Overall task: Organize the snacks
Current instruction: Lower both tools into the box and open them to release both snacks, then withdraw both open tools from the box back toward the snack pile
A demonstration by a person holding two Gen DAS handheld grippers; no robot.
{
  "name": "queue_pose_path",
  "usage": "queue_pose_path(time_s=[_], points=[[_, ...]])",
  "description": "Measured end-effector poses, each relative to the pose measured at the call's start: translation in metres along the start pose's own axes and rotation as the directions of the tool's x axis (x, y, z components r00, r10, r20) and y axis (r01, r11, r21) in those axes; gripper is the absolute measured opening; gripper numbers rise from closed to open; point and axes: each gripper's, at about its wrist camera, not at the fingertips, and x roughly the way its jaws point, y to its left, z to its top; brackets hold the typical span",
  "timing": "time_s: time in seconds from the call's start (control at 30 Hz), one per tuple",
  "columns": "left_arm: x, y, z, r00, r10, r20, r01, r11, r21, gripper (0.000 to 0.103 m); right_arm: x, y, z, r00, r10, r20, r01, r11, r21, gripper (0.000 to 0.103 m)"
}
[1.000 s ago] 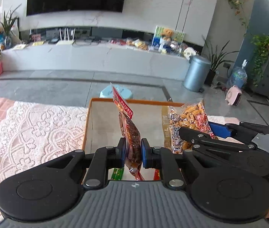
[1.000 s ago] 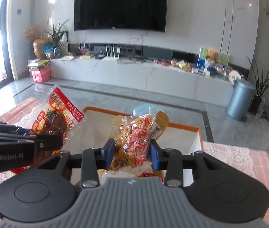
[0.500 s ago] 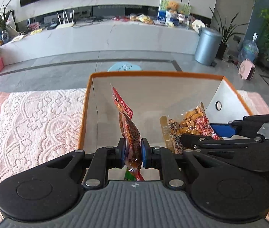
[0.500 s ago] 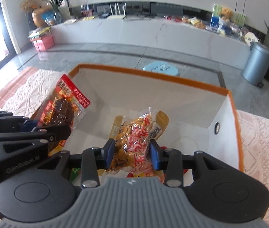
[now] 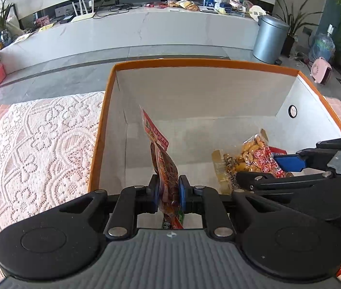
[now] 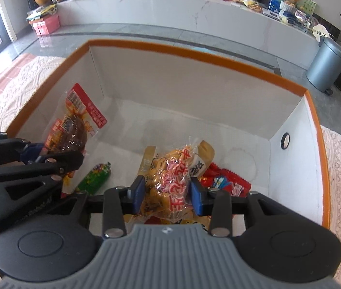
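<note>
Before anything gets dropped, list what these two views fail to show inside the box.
- Near floor of the box: both views, hidden behind the gripper bodies.
- Red packet: right wrist view, partly covered by the yellow snack bag.
- Lower end of the brown snack pack: left wrist view, cut off by the gripper body.
- Green packet: print too small to read.

Red-brown snack packet upright, yellow snack bag tilted, both inside orange-rimmed white box; green candy, red packet on floor.
</note>
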Motion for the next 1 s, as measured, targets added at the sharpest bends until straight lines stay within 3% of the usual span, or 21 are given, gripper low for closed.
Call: queue_pose_path(time_s=[0.43,0.57,0.77,0.83,1.0], points=[[-0.004,-0.005,-0.004,1.0,0.024,-0.006,-0.024,0.999,0.033,0.02,0.006,-0.001,-0.004,0.999,-0.026,-0.038,0.026,1.0,-0.013,0.047],[-0.01,-0.007,-0.004,1.0,0.025,0.001,-0.025,0.999,0.043,0.02,0.0,0.0,-0.004,0.999,-0.028,-0.018,0.027,0.999,-0.019,0.045],[-0.026,-0.008,-0.009,0.998,0.042,0.053,-0.045,0.998,0.039,0.04,-0.016,0.004,-0.003,0.998,-0.064,0.011,0.064,0.997,-0.044,0.052],[-0.033,-0.007,-0.01,0.996,0.047,0.073,-0.049,0.998,0.032,0.052,-0.022,0.003,-0.004,0.996,-0.086,0.028,0.087,0.995,-0.048,0.058],[-0.053,-0.005,-0.016,0.991,0.038,0.126,-0.039,0.999,0.006,0.067,-0.043,-0.003,-0.011,0.99,-0.117,0.079,0.119,0.993,-0.025,0.074]])
